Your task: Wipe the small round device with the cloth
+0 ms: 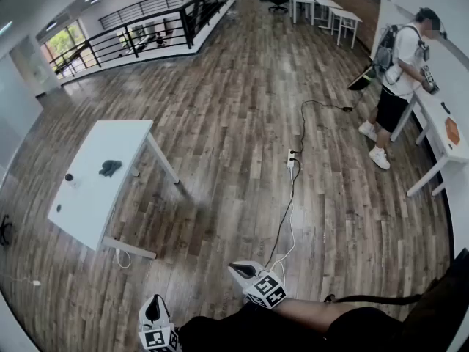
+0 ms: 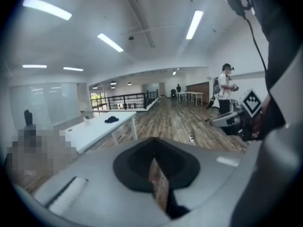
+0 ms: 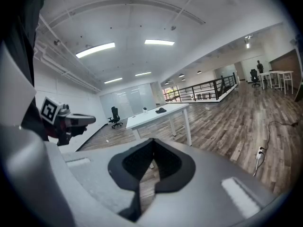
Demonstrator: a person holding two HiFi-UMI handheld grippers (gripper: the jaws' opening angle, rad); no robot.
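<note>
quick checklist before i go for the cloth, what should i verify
1. The cloth lies free on the white table: ok.
2. The small round device sits on the table, apart from the cloth: ok.
3. Table within reach: not ok, it stands across the floor.
4. The left gripper is empty: ok, jaws together.
5. The right gripper is empty: ok, jaws together.
6. Jaws open for grasping: not ok.

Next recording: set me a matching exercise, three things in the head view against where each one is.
Things: 1 dark cloth; 2 power strip; 3 standing person.
Places: A at the desk on the right; B on the white table; C on the wooden floor.
Pairs: 1-B, 2-C, 3-A.
</note>
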